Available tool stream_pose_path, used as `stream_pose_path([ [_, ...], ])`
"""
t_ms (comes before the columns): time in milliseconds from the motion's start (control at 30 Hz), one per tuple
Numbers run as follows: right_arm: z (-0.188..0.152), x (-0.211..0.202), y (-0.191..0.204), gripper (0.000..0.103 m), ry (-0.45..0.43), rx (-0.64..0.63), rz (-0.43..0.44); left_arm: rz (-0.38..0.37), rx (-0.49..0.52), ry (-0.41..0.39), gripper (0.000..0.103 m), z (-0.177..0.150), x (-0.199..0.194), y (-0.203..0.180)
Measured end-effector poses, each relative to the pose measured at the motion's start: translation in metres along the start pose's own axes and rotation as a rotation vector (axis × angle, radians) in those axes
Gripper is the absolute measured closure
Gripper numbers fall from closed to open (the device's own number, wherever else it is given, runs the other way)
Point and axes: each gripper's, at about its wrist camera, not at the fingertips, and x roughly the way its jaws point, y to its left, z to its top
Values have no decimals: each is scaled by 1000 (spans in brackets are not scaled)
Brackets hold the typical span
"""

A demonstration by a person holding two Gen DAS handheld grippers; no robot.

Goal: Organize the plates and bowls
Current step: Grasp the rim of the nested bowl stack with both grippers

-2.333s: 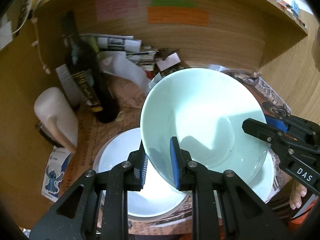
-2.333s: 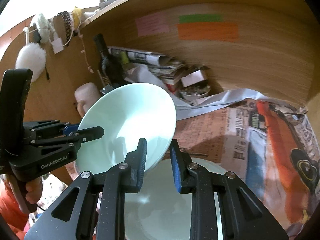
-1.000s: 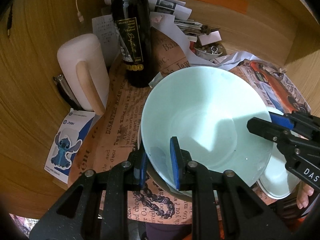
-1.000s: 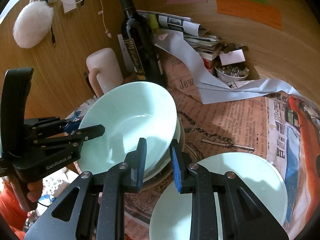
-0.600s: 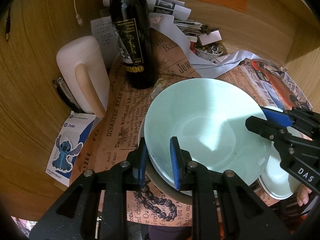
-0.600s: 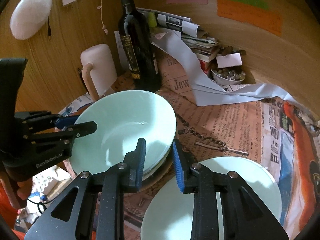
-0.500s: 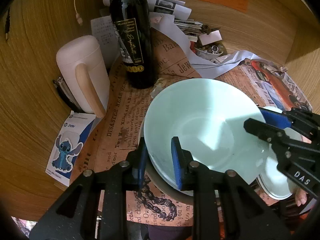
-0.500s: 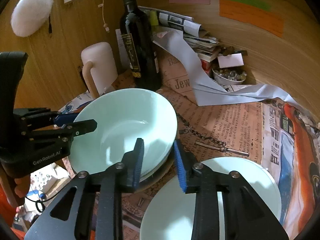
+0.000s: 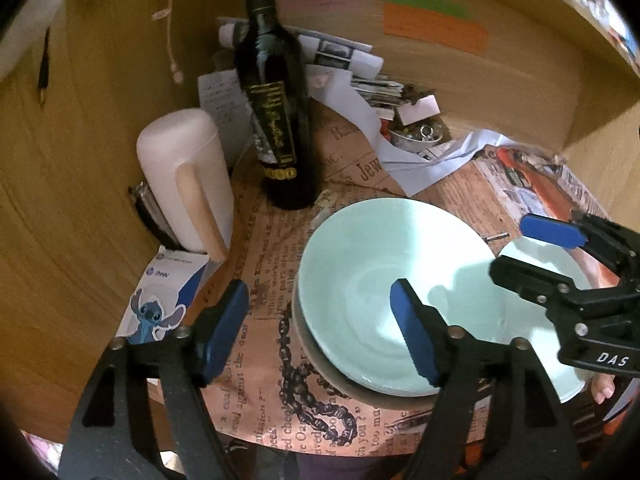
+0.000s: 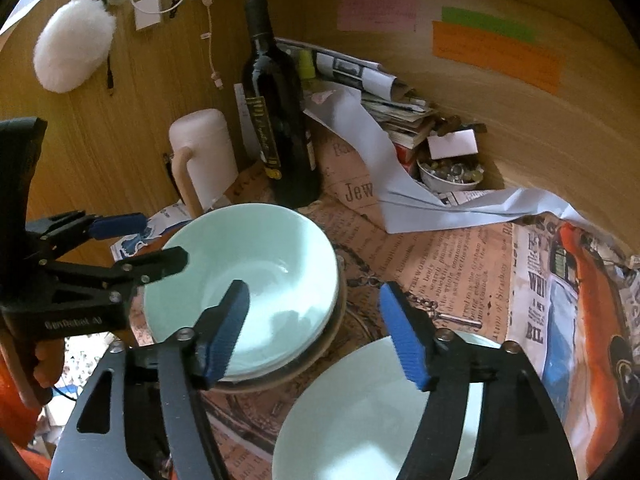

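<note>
On the bench [image 9: 280, 240], a glossy pale-green bowl [image 9: 384, 280] is nested upright in another; both hand-held grippers, left [image 9: 320, 330] and right [image 10: 314, 330], are spread wide, empty.

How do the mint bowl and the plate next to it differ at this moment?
The bowl is deep and sits nested on a stack of other dishes; the plate is shallow and lies alone on the newspaper. The bowl is nearer the wine bottle, the plate farther out. Both are pale mint, upright, and free of either open tool.
</note>
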Motion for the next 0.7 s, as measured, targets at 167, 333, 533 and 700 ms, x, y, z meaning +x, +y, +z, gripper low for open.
stream_pose_path([
  [167,-2,13,-11,36,65,51,37,-36,-60,48,29,-5,9,15],
  [333,-4,27,-18,36,126,97,77,-100,-98,106,29,-12,19,23],
  [533,-4,36,-14,36,162,104,90,-160,-111,144,29,-15,25,22],
  [700,-4,46,-13,45,198,106,103,-185,-119,158,29,-15,31,21],
])
